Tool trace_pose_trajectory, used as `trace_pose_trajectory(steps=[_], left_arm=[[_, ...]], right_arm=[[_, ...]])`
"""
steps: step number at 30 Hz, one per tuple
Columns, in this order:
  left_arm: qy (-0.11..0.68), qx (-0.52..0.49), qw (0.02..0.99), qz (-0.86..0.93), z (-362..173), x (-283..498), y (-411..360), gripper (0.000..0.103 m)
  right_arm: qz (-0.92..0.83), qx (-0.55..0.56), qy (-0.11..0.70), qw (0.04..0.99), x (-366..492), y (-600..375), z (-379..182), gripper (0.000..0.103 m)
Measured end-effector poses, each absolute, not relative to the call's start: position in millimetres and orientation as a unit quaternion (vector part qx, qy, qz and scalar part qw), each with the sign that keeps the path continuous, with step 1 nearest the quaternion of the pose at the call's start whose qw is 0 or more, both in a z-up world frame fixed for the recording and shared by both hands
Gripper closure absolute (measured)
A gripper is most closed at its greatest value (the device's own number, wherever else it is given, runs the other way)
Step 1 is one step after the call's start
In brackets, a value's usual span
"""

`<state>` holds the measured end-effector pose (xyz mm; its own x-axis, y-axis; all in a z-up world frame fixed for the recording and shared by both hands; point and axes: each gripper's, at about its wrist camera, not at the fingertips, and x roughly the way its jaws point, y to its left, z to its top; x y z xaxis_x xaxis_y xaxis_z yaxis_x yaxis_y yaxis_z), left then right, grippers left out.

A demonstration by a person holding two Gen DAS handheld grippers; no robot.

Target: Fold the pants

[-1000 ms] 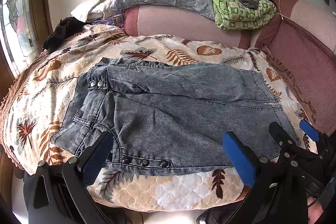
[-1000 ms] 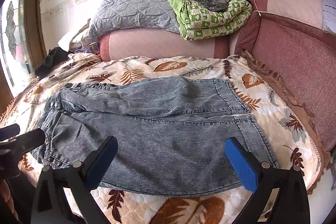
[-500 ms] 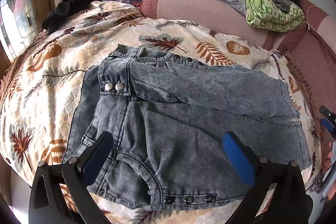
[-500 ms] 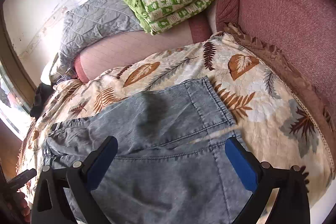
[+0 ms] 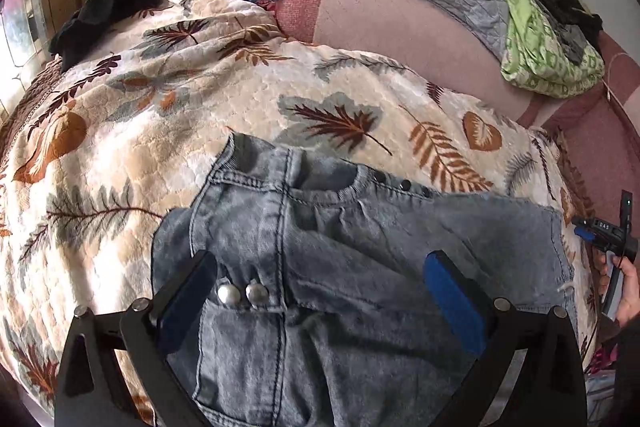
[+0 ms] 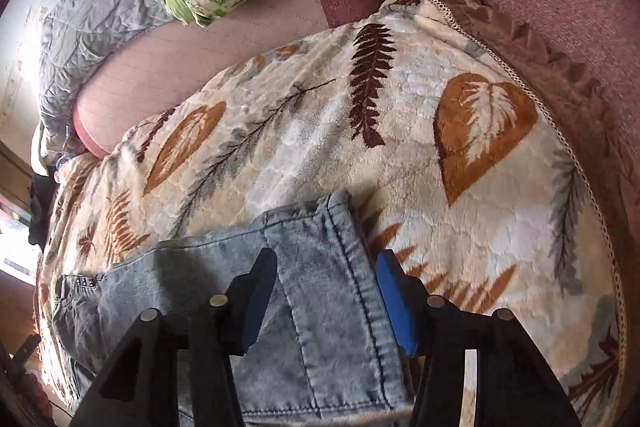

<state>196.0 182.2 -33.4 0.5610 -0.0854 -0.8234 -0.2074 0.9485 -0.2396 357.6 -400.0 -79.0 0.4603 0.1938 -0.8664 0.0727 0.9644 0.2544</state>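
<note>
The pants (image 5: pixel 360 267) lie flat across the front half of the bed (image 5: pixel 120 147), on its leaf-print blanket (image 6: pixel 360 147), waist toward the bed's left edge and leg hems toward its right edge, short of the padded pink side.

A second ago both tongs hung back off the bed's front edge, with the whole garment in view. Now each has come in low over its own end. The left tongs (image 5: pixel 320 287) stand over the waistband (image 5: pixel 280 187), released and wide, with the two metal buttons (image 5: pixel 244 294) just inside the left finger; whether the pads touch the denim I cannot tell.

The right tongs (image 6: pixel 324 287) are over the leg hem (image 6: pixel 352 247). Their jaws have just been closing from full spread to about half. The hem's stitched corner lies between them, but a strip of cloth shows clear on either side of the pads, so they are not yet pressing it and nothing is grasped. In the left view, the right hand (image 5: pixel 628 287) sits at the bed's right edge.

So the approach looks finished and the pinch at each end is starting. This points to a lengthwise fold, hem to waist or both ends lifted together. The right side leads; the left has yet to narrow. No fold has been made: the pants lie full length.
</note>
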Motion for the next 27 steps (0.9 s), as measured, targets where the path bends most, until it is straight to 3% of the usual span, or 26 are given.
trace_pose_trajectory(steps=[7, 8, 9, 11, 27], left_arm=[[0.491, -0.202, 0.847, 0.031, -55, 257, 216, 0.019], [0.496, -0.205, 0.843, 0.029, -59, 265, 218, 0.026], [0.502, -0.207, 0.839, 0.028, -64, 271, 219, 0.032], [0.521, -0.214, 0.826, 0.022, -75, 283, 223, 0.050], [0.512, -0.249, 0.818, 0.085, -89, 289, 272, 0.052]], right_arm=[[0.038, 0.110, 0.547, 0.829, 399, -398, -105, 0.048], [0.040, 0.107, 0.548, 0.829, 401, -396, -108, 0.049], [0.042, 0.106, 0.550, 0.827, 404, -395, -111, 0.051], [0.051, 0.113, 0.555, 0.822, 406, -393, -118, 0.069], [0.055, 0.103, 0.554, 0.824, 406, -392, -118, 0.071]])
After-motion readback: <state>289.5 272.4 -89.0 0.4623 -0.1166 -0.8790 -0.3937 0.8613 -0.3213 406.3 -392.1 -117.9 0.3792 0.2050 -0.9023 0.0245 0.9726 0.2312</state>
